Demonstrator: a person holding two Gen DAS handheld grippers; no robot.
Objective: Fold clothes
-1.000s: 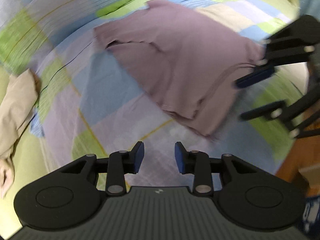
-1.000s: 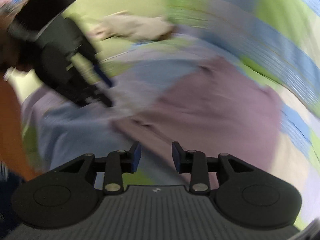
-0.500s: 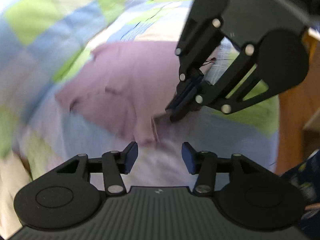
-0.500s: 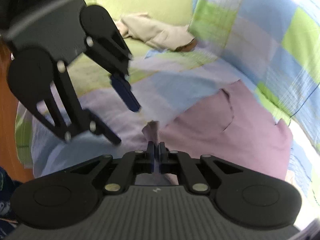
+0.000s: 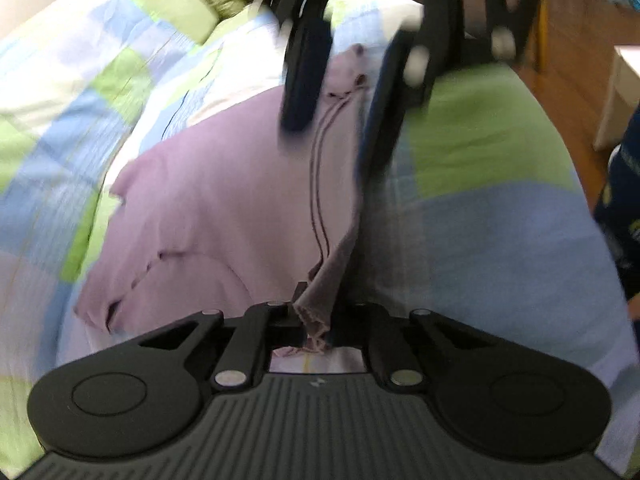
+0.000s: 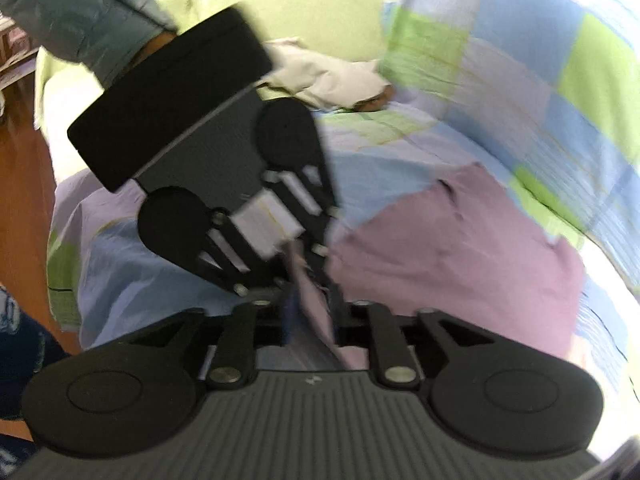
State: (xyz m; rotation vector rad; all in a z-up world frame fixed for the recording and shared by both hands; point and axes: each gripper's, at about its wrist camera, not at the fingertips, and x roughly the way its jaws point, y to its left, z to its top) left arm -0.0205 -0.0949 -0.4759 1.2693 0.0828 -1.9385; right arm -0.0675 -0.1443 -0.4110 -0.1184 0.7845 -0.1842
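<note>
A mauve garment (image 5: 224,208) lies spread on a patchwork bedspread (image 5: 480,240). At the bottom of the left wrist view, my left gripper (image 5: 314,316) is shut on a bunched corner of its near hem. The hem, with a dark double seam, runs taut up to the right gripper's fingers (image 5: 304,72) at the top. In the right wrist view my right gripper (image 6: 314,312) is shut on the same garment (image 6: 460,248). A strip of cloth passes between its pads. The left gripper's black housing (image 6: 192,120) faces it at close range. Both views are blurred.
A crumpled cream cloth (image 6: 332,76) lies on the bedspread (image 6: 520,80) beyond the left gripper. Wooden floor (image 6: 24,168) borders the bed's edge, and a person's dark blue patterned clothing (image 5: 624,184) is beside it. A teal sleeve (image 6: 80,8) shows at upper left.
My left gripper was open above the bedspread and has shut on the garment's hem. The right gripper still holds its corner. The two grippers now face each other closely.
</note>
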